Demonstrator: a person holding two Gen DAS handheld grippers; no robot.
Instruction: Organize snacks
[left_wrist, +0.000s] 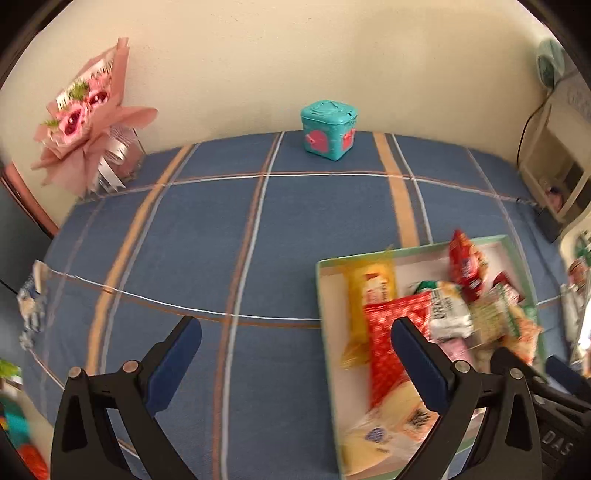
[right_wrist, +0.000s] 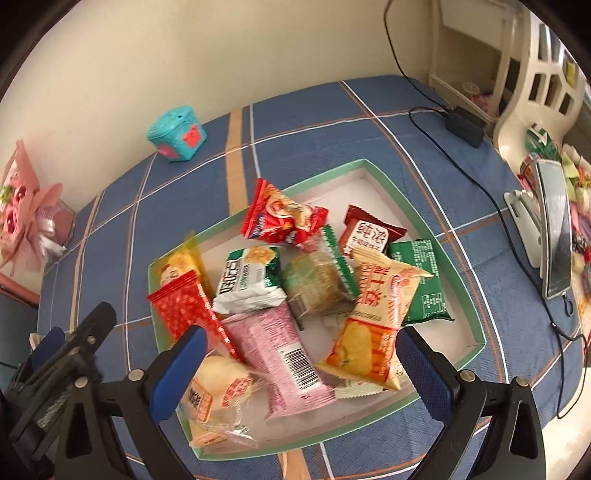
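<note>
Hovering spread and empty, the right tool (right_wrist: 299, 354) hangs over the near end of the shallow green-rimmed cardboard tray (right_wrist: 373, 168) on the blue plaid desk (right_wrist: 314, 122); the pink crinkled snack packet (right_wrist: 280, 354) lies between its fingers, long axis running near-to-far. The left tool (left_wrist: 295, 343), also spread, sits left, farther off.

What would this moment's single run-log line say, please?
left gripper: open, empty | right gripper: open, above tray | snacks: piled in tray | pink packet: between fingers
</note>
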